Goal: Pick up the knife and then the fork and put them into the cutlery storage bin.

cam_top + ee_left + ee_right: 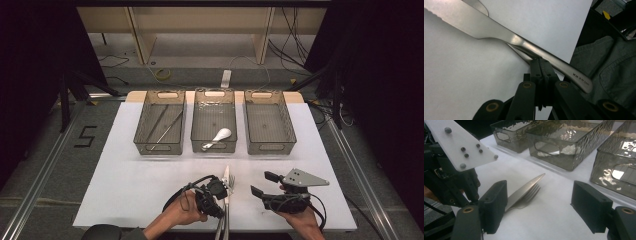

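Evidently sorting cutlery, the left gripper (pixel 223 198) pinches the fork (pixel 527 197) handle beneath the knife (pixel 499 35) at the table's (pixel 125 185) near edge, while the right gripper (pixel 264 183) waits open-jawed beside them, before the bins (pixel 214 148).

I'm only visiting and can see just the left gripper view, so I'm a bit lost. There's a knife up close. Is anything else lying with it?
Observer: Yes, a fork lies under the knife. Its tines show in the right gripper view.
Operator: What's farther up the table?
Observer: The middle bin holds a white spoon.
Operator: And the other gripper?
Observer: The right gripper sits beside the cutlery, fingers open, holding nothing.
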`<control>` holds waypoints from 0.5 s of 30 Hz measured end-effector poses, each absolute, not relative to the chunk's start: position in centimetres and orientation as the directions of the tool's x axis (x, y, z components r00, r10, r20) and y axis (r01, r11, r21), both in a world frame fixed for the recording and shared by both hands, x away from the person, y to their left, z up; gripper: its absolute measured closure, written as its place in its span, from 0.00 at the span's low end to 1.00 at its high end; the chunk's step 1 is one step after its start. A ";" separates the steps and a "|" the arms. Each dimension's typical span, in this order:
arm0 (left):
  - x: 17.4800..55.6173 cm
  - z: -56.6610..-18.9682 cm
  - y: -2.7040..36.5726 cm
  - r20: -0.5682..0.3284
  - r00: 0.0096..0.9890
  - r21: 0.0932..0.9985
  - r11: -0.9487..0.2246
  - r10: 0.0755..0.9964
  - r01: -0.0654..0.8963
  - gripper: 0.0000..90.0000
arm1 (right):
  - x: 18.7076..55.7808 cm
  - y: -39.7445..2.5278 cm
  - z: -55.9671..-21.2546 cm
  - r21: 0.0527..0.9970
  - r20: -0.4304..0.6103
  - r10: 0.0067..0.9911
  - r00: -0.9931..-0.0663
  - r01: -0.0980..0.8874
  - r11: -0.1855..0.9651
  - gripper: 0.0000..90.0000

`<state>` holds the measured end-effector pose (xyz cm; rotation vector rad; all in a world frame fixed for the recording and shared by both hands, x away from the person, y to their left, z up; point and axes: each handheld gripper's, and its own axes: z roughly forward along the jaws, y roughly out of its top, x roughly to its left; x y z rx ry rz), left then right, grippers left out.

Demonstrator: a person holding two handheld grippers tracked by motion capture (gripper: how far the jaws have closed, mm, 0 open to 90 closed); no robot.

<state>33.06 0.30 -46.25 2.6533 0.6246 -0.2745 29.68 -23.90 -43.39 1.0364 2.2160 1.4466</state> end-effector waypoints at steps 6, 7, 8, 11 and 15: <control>33.0 -46.4 -0.5 -0.288 0.882 0.355 -0.814 0.372 0.460 0.99 | 29.7 -23.9 -43.4 0.883 0.132 0.707 -0.694 0.407 0.235 0.33; 33.0 -46.4 -0.6 -0.286 0.884 0.360 -0.813 0.371 0.457 0.99 | 29.7 -23.9 -43.3 0.884 0.131 0.708 -0.694 0.405 0.233 0.33; 32.9 -46.4 -0.8 -0.286 0.885 0.364 -0.812 0.369 0.456 0.99 | 29.7 -23.9 -43.3 0.885 0.131 0.707 -0.695 0.404 0.234 0.33; 32.8 -46.4 -1.3 -0.278 0.889 0.374 -0.811 0.365 0.450 0.99 | 29.7 -24.0 -43.4 0.884 0.134 0.709 -0.692 0.407 0.230 0.33; 32.4 -46.5 -2.0 -0.258 0.894 0.408 -0.798 0.366 0.444 0.99 | 29.8 -24.1 -43.4 0.886 0.134 0.711 -0.691 0.405 0.227 0.33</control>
